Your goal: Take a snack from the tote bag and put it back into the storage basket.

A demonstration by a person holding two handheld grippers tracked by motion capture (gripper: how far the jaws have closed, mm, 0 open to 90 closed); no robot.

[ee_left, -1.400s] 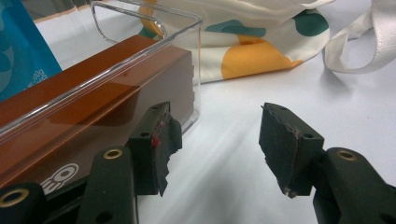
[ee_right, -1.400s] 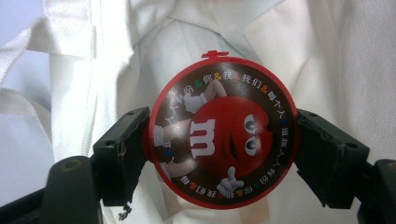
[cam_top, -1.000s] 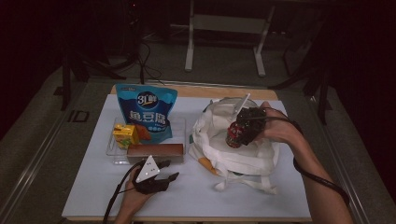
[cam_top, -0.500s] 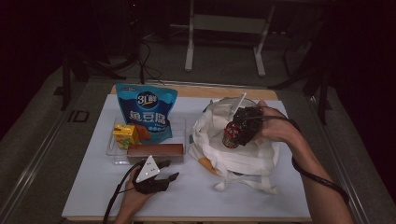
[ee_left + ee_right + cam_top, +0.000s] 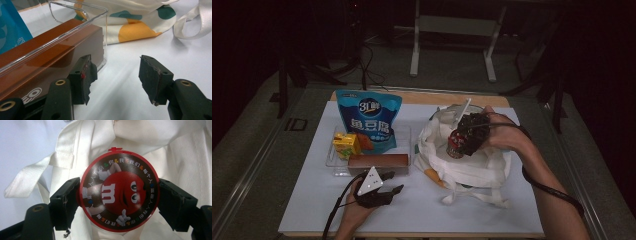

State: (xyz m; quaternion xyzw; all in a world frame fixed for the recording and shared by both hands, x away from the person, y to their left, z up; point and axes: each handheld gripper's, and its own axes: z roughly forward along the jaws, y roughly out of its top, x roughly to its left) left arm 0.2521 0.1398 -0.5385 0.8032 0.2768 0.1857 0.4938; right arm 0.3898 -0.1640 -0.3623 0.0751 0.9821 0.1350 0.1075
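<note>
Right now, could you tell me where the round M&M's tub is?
The M&M's tub is clamped in the right gripper, held over the white cloth bag at the table's right side in the high view.

Red-rimmed brown candy tub (image 5: 118, 198) with a red cartoon face, cream bag (image 5: 472, 167) with green and orange spots, blue snack pouch (image 5: 368, 120), yellow carton (image 5: 346, 144), brown box (image 5: 378, 162), clear tray (image 5: 82, 11), white table (image 5: 312, 200), black tongs (image 5: 117, 75)

A dark room surrounds the white-topped bench (image 5: 492, 210); a grey floor (image 5: 452, 75) carries a pale metal stand (image 5: 452, 25) and loose cables (image 5: 367, 60).
</note>
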